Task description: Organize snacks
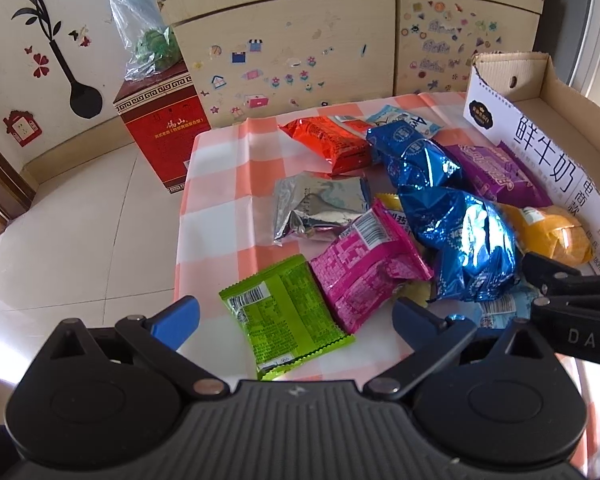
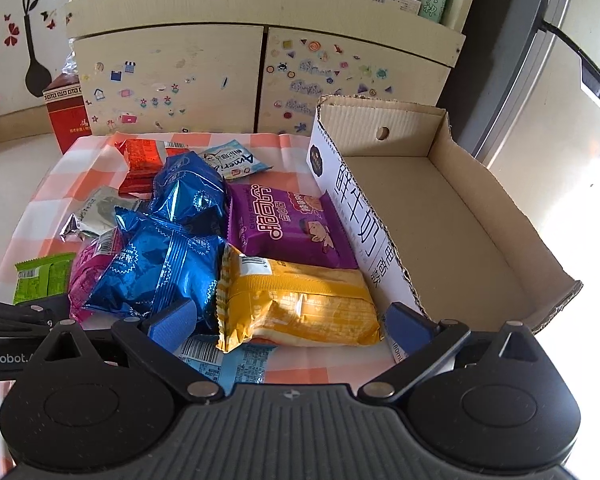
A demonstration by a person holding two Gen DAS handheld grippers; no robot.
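right claw (image 2: 284, 326) spread wide, gripping nothing, low over yellow pack (image 2: 300, 306) on counter (image 2: 44, 184) just beside cardboard box (image 2: 460, 216); left claw (image 1: 296, 320) likewise spread, empty, over green pack (image 1: 284, 320). yellow pack's long axis runs l-r, barcode end away from box, so roughly along the finger gap. prob best to turn wrist, pinch across short width at mid-body, lift clear of box wall, set down flat inside.
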